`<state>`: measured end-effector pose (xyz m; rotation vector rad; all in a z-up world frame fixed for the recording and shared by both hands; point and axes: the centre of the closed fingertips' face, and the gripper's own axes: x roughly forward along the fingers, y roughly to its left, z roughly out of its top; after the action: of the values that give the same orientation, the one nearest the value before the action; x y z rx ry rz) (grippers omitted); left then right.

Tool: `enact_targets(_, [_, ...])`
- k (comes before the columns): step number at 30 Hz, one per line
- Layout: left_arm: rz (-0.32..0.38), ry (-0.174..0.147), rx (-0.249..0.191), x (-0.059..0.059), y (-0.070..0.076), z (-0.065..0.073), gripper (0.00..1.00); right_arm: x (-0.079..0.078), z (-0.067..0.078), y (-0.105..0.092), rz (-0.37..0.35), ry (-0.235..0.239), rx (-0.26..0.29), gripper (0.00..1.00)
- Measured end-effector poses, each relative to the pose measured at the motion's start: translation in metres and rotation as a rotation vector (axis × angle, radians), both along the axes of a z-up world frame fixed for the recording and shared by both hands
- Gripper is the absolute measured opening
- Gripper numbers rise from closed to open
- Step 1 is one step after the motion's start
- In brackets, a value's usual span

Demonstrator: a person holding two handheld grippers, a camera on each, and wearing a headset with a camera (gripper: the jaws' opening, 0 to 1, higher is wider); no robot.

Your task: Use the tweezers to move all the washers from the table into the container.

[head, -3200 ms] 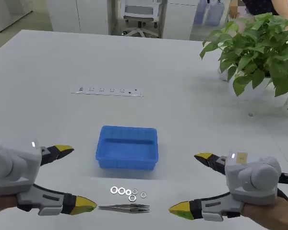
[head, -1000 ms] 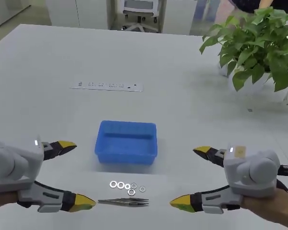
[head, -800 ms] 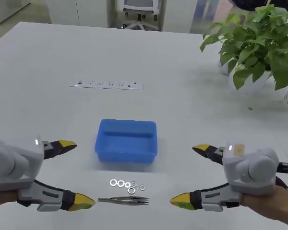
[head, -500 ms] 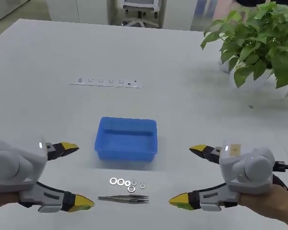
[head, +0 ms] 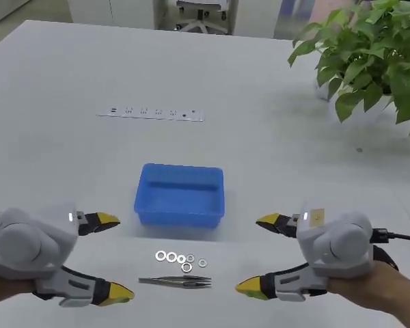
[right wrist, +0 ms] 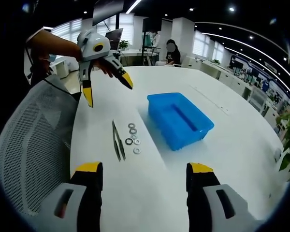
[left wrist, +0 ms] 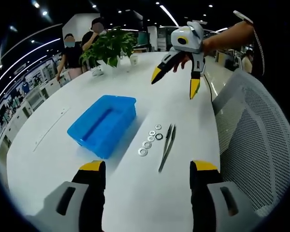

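The white table (head: 273, 171) spreads wide and bare ahead of both pairs of jaws. In the left gripper view its near edge curves just outside your right-hand jaw, with a mesh chair (left wrist: 261, 145) beyond it. A leafy plant (head: 369, 55) stands far ahead of your right gripper (head: 249, 253), well apart from the work. The blue container (head: 179, 216) sits ahead of the gap between your two grippers, its long side lying across that gap, with open tabletop on either flank. Your left gripper (head: 123, 257) and the right one hover on opposite sides, tips facing inward, and each has its jaws spread wide, gripping nothing. A power strip (head: 150, 113) lies well beyond the container.

The tweezers (head: 176, 280) lie flat between the grippers, about level with your lower jaw tips, apart from both. Their long axis runs from one gripper towards the other, and the end nearer the right gripper looks forked. The washers (head: 181, 259) cluster in a short row between tweezers and container, just beside the tweezers.
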<state>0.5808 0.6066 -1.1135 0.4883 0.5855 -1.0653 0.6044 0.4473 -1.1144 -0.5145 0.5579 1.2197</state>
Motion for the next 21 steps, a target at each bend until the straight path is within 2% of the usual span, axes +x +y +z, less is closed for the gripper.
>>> enact_targets(16, [-0.089,0.033,0.066,-0.008,-0.008,-0.024,0.61,-0.013,-0.016,0.02,0.111,0.034,-0.029,0.53])
enact_targets(21, [-0.122,0.057,0.082,-0.013,-0.011,-0.033,0.54,-0.015,-0.023,0.028,0.142,0.042,-0.043,0.49])
